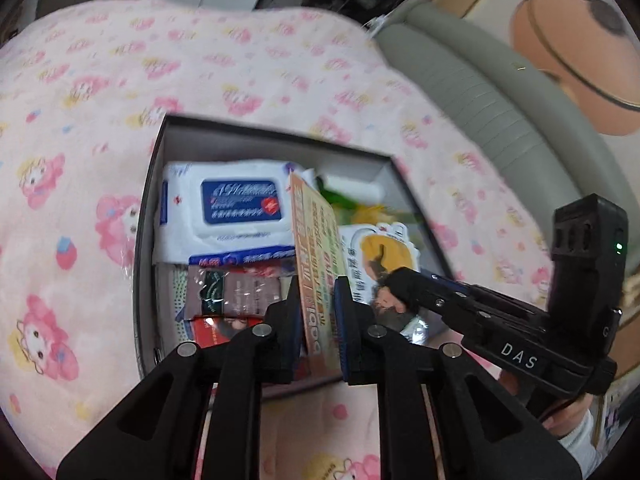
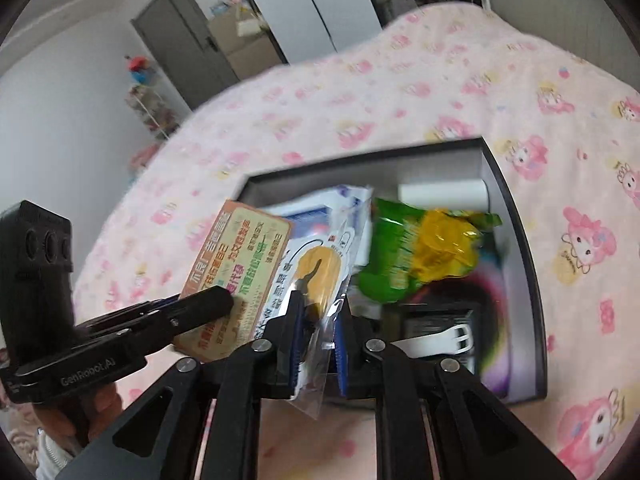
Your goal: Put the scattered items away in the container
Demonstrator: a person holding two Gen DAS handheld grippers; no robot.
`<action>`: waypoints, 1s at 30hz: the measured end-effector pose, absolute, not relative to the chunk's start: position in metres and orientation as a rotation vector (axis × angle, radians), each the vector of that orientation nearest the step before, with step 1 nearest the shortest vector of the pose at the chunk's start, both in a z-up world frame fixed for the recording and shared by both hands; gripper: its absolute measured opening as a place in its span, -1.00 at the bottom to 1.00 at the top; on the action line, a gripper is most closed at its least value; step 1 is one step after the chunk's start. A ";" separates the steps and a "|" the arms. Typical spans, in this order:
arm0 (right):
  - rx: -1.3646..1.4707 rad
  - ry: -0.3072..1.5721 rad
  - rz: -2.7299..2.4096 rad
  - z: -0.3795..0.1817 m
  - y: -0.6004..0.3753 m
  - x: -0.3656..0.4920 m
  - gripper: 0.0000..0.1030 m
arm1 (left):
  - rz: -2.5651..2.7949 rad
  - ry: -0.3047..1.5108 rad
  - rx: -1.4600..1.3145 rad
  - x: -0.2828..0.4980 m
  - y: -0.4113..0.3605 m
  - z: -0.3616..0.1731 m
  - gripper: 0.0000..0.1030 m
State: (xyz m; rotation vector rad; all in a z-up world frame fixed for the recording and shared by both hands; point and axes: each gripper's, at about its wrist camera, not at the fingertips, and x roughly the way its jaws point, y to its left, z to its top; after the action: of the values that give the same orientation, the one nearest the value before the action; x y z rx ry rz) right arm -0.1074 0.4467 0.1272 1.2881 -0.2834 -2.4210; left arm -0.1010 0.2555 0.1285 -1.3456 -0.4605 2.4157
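My left gripper (image 1: 318,312) has its jaws clenched on the orange box (image 1: 316,248), long axis pointing away over the container (image 1: 276,142); beside it my right gripper (image 2: 318,320) pinches the clear packet (image 2: 320,276) likewise, above the bed.

Pink cartoon-print blanket (image 2: 440,92); white walls (image 2: 60,100); grey door (image 2: 184,36).

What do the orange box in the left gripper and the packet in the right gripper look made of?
Orange box: looks like printed cardboard, matte, with flat stiff faces and sharp edges. Packet: apparently a printed card in a clear glossy plastic sleeve, whose transparent edge hangs below the jaws.
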 end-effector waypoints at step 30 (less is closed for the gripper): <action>1.129 -0.017 -2.807 0.206 0.432 -0.026 0.50 | 2.821 -0.294 -1.023 -0.009 0.228 0.216 0.96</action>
State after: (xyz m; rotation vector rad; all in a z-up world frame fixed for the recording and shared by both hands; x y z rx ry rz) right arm -0.0260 0.4316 0.2057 1.1291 -0.0174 -2.8075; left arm -0.0087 0.2280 0.2161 -1.0227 -0.2940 2.8213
